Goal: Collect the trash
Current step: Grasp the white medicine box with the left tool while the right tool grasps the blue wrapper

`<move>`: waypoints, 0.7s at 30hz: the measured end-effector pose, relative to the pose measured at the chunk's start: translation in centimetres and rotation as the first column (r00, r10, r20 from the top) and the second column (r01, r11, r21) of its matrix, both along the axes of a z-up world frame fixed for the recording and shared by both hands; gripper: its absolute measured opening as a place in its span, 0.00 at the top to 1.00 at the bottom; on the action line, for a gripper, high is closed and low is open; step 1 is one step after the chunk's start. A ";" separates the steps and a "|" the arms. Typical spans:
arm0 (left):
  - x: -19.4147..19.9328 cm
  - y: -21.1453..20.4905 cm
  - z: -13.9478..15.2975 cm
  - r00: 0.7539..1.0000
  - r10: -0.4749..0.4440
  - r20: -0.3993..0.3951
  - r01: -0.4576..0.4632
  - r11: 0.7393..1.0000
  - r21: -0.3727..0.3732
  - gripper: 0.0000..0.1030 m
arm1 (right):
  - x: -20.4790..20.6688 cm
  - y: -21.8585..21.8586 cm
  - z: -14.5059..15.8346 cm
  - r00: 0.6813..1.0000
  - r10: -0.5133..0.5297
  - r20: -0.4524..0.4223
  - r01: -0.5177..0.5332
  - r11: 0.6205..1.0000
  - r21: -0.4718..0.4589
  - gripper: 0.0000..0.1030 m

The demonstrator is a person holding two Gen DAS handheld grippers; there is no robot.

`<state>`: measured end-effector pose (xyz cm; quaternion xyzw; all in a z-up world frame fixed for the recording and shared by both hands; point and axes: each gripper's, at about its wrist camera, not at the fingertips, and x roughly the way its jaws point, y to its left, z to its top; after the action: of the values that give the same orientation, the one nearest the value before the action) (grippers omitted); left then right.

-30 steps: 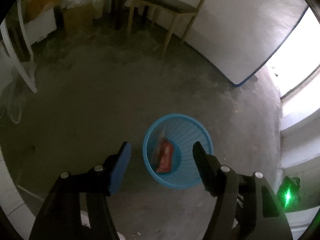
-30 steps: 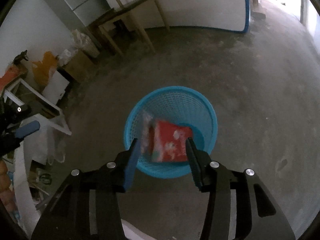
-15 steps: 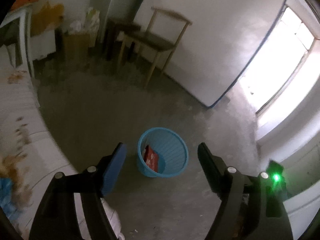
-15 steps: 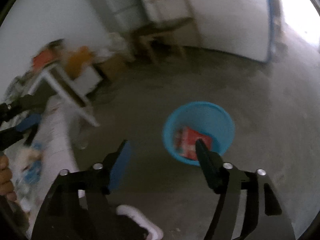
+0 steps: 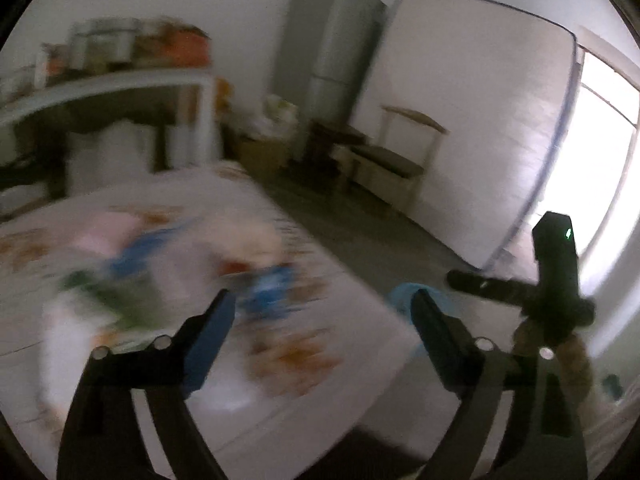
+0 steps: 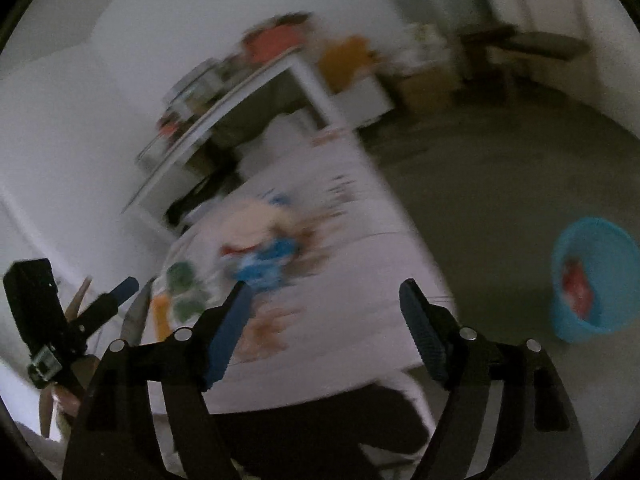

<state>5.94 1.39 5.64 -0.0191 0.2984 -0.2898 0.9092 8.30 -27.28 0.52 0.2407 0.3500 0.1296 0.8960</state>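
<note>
Grippers empty, swinging back to the bed for more trash

Left gripper (image 5: 320, 320) and right gripper (image 6: 324, 304) have both just been opening their jaws, nothing between them. Red wrapper (image 6: 576, 288) sits in the blue bin (image 6: 596, 280) on the floor. Leftover trash (image 6: 264, 264) is a blurry pile on the bed (image 6: 360, 240), so next up is probably picking one piece and closing on it.

Litter (image 6: 264, 264) lies on the bed (image 6: 360, 248); the basket (image 6: 596, 280) stands on the floor to its right.
</note>
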 end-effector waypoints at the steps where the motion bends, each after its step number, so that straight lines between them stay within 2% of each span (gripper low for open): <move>1: -0.5 2.2 -0.3 0.999 0.039 0.026 -0.039 0.999 0.014 0.07 | 0.8 1.7 0.2 0.999 0.049 0.005 -0.049 0.999 -0.007 0.28; 4: -0.9 6.6 -1.5 0.987 0.146 0.062 -0.150 0.985 0.081 0.06 | 1.5 5.1 0.7 0.990 0.143 0.017 -0.143 0.990 -0.013 0.26; 8: 0.7 11.2 -4.0 0.971 0.233 0.046 -0.238 0.958 0.163 0.05 | 2.4 10.2 1.1 0.967 0.255 0.016 -0.255 0.967 -0.017 0.26; 10: 2.2 12.8 -5.2 0.967 0.252 0.026 -0.252 0.950 0.186 0.06 | 2.9 11.9 1.1 0.957 0.289 0.006 -0.289 0.957 -0.019 0.25; 13: 4.0 14.5 -6.5 0.976 0.214 -0.031 -0.203 0.959 0.198 0.06 | 3.3 13.4 0.7 0.944 0.328 -0.018 -0.329 0.944 -0.032 0.25; 15: 4.9 14.9 -7.2 0.986 0.157 -0.060 -0.141 0.967 0.211 0.06 | 3.7 14.5 0.6 0.939 0.343 -0.034 -0.344 0.939 -0.033 0.25; 21: 6.9 14.5 -8.7 0.989 0.085 -0.121 -0.055 0.970 0.235 0.05 | 5.0 15.7 0.4 0.932 0.357 -0.068 -0.359 0.933 -0.018 0.25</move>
<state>12.85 15.87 -3.09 0.0573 0.3877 -0.2189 0.8936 13.25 -11.55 0.91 0.1636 0.4182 0.2777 0.8493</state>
